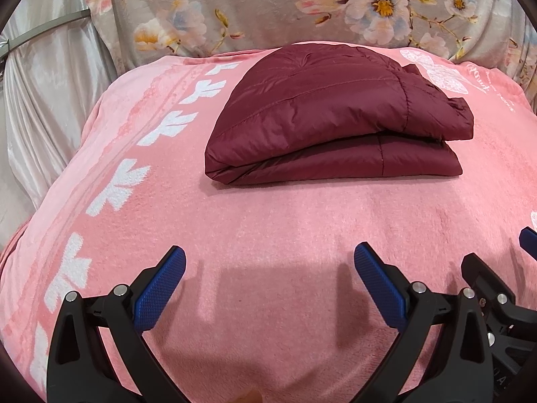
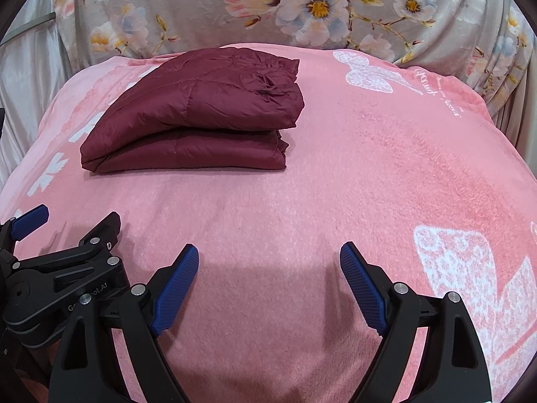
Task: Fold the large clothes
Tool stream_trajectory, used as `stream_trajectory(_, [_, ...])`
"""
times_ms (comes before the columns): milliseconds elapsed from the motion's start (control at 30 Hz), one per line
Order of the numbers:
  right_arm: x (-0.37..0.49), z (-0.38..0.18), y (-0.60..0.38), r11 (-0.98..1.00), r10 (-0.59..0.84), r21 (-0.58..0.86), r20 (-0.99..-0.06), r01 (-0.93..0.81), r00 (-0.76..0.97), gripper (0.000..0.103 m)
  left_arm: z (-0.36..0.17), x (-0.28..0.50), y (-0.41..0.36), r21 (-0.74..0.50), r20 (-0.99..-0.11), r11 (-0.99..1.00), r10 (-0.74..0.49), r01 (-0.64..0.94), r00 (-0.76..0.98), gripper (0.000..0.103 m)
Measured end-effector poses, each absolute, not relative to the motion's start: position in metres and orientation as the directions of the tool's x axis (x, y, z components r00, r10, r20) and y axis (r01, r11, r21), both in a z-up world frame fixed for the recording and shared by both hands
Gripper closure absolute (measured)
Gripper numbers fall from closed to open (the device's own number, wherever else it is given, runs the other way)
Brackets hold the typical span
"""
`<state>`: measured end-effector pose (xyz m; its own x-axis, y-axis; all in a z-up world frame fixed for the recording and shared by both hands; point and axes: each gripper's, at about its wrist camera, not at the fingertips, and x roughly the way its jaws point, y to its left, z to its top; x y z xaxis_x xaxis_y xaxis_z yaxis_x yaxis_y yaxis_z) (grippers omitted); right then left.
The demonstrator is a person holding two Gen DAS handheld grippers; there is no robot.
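A dark red quilted jacket (image 1: 335, 117) lies folded into a compact stack on the pink blanket (image 1: 268, 221). It also shows in the right wrist view (image 2: 201, 114), at the far left of the blanket. My left gripper (image 1: 270, 255) is open and empty, held above the blanket well in front of the jacket. My right gripper (image 2: 268, 252) is open and empty too, in front and to the right of the jacket. The right gripper shows at the right edge of the left wrist view (image 1: 493, 288). The left gripper shows at the left edge of the right wrist view (image 2: 60, 248).
The pink blanket (image 2: 335, 184) with white flower and butterfly prints covers the raised surface. A grey floral cloth (image 1: 268, 10) hangs behind it. A shiny pale curtain (image 1: 43, 100) hangs at the left. The blanket drops off at its left and right edges.
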<state>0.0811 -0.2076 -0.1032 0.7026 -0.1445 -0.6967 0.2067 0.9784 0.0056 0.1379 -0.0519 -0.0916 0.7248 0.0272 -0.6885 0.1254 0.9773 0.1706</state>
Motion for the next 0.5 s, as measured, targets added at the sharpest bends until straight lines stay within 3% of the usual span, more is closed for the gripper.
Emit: stream_trajectory(500, [0.0807, -0.1021, -0.2076, 0.978, -0.147, 0.005, -0.694, 0.208, 0.705, 0.019, -0.0909, 0.1367, -0.0522, 0.168, -0.688, 0.978, 0.025, 0.125, 0.725, 0.005])
